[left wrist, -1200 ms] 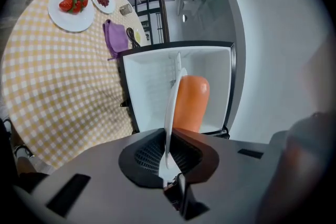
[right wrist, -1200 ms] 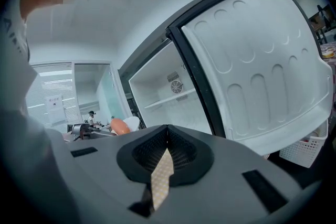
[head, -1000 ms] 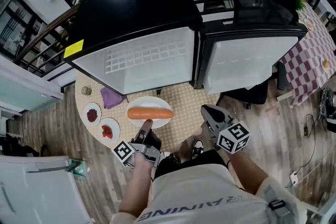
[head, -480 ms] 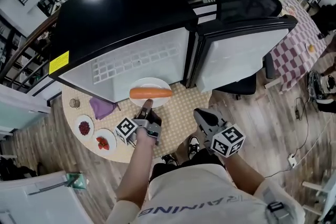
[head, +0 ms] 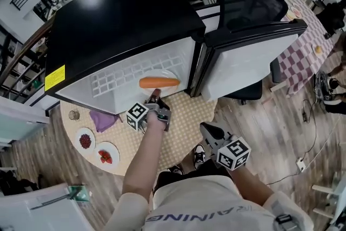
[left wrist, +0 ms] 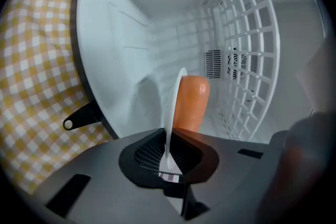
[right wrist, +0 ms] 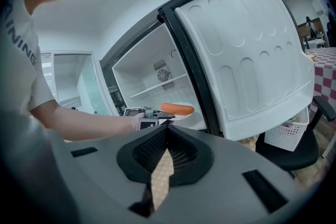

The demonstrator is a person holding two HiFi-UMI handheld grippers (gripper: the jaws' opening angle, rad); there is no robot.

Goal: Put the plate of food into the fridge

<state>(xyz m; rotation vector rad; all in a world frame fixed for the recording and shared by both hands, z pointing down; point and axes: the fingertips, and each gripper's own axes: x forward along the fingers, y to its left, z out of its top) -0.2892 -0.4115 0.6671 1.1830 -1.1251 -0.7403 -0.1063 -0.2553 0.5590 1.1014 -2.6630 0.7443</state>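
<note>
A white plate (head: 164, 75) carrying an orange sausage (head: 159, 83) hangs at the mouth of the open fridge (head: 119, 13). My left gripper (head: 154, 96) is shut on the plate's near rim, arm stretched forward. In the left gripper view the plate (left wrist: 173, 107) stands edge-on between the jaws, with the sausage (left wrist: 190, 102) beyond it, inside the white fridge compartment (left wrist: 126, 60). My right gripper (head: 207, 129) hangs low on the right, shut and holding nothing. From the right gripper view the sausage (right wrist: 177, 108) sits just under the fridge shelf (right wrist: 157, 89).
The fridge door (head: 243, 67) stands open to the right. A wire shelf (left wrist: 247, 60) lines the compartment's right side. The round checkered table (head: 181, 127) holds a purple cloth (head: 101, 119) and two small dishes (head: 85, 140). A white basket (right wrist: 286, 136) sits under the door.
My left gripper has carried the plate with the sausage forward from over the table to the fridge opening. My right gripper has stayed low on the right with little movement.
</note>
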